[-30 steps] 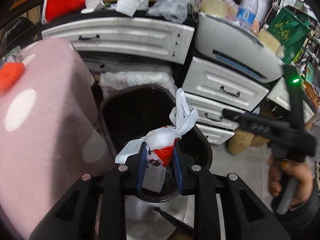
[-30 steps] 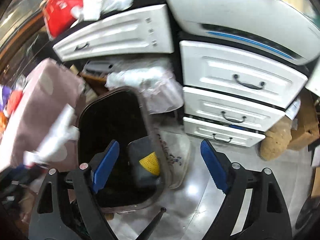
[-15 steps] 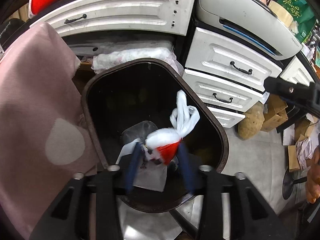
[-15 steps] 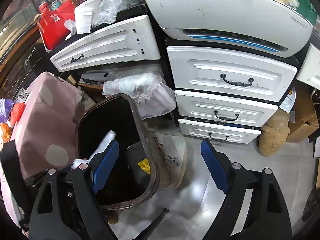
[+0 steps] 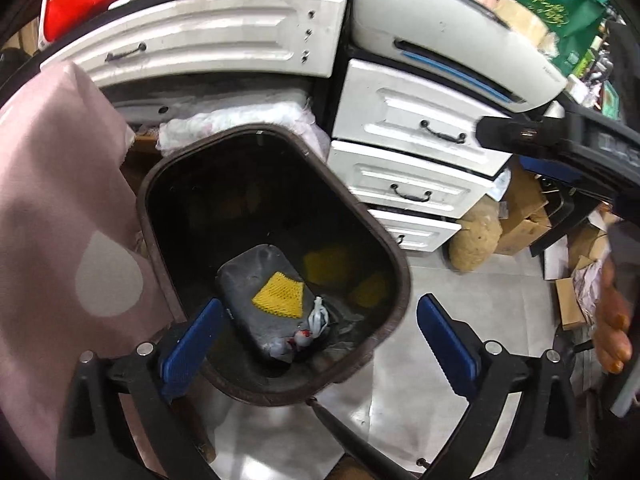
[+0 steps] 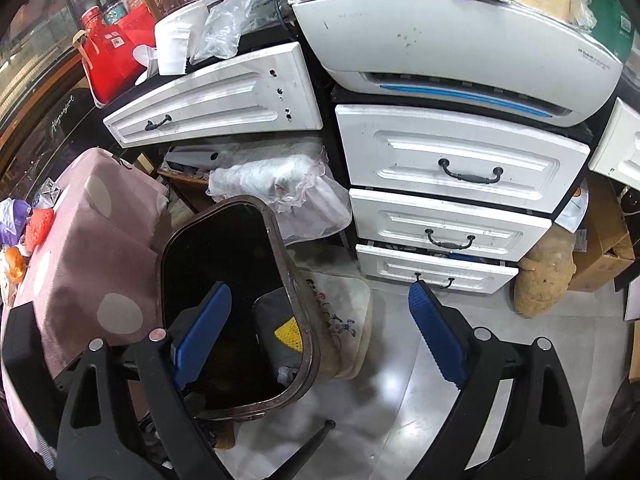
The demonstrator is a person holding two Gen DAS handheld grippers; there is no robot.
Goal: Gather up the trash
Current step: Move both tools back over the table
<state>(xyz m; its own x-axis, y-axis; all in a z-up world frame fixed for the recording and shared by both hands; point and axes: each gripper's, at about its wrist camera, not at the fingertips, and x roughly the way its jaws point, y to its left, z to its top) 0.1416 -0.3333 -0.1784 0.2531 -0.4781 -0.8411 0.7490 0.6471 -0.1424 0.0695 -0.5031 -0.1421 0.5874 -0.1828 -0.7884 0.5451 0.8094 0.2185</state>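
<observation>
A dark brown trash bin [image 5: 400, 276] stands on the floor, also in the right wrist view [image 6: 308, 344]. At its bottom lie a knotted white and red plastic bag [image 5: 310, 330], a yellow net [image 5: 280, 294] and a dark tray [image 5: 256, 280]. My left gripper [image 5: 320, 344] is open and empty above the bin's near rim. My right gripper [image 6: 320, 332] is open and empty, over the bin's right rim and the floor. In the left wrist view the right gripper's black body [image 5: 560, 140] shows at the right edge.
White drawers [image 6: 452, 168] and a white printer [image 6: 460, 44] stand behind the bin. A table with a pink dotted cloth [image 6: 96, 248] is at the left, with an orange net [image 6: 40, 224] on it. A small mat [image 6: 344, 320] and a brown sack [image 6: 544, 276] lie on the grey floor.
My left gripper opened and let go of the knotted bag, which dropped to the bottom of the bin. The right gripper stayed open and barely moved.
</observation>
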